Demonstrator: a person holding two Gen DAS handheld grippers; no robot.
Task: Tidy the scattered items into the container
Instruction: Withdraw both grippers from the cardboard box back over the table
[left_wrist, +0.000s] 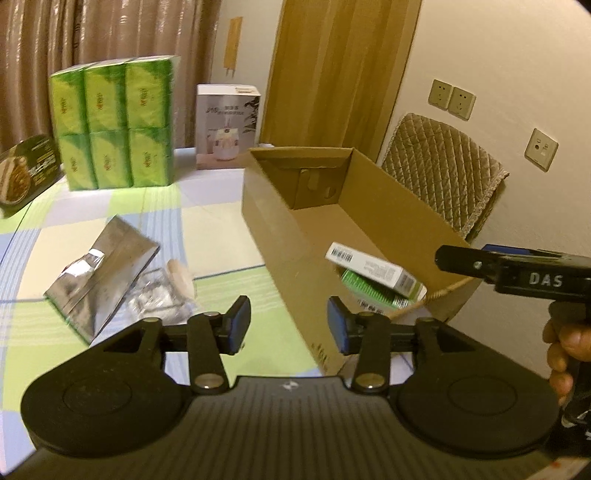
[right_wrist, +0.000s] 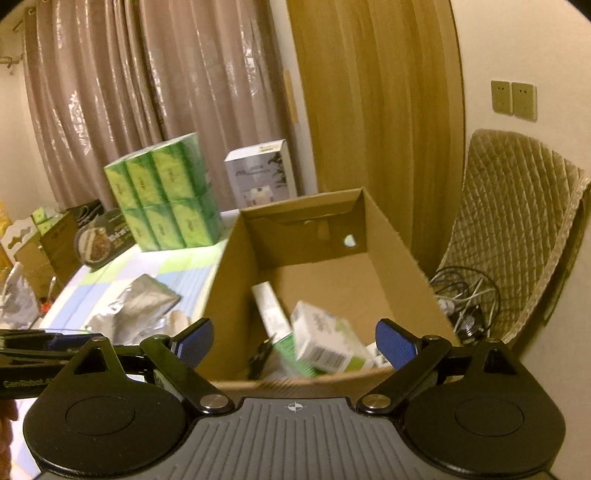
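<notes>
Cardboard box (right_wrist: 391, 236) stands open on the table's right side, with a white-green carton (right_wrist: 325, 343) inside its near end. Left, a silver foil pouch (left_wrist: 103, 266) lies outside. Left gripper (left_wrist: 290, 325) and right gripper (right_wrist: 293, 343) both gape empty.

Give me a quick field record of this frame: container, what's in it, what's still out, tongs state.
container: cardboard box, open top, on the checked tablecloth
inside: white-green carton lying on other small packs; exact count unclear
still out: silver foil pouch and clear packet, left of the box
left tongs: open, empty, low over the table by the box's near corner
right tongs: open, empty, above the box's near end
</notes>
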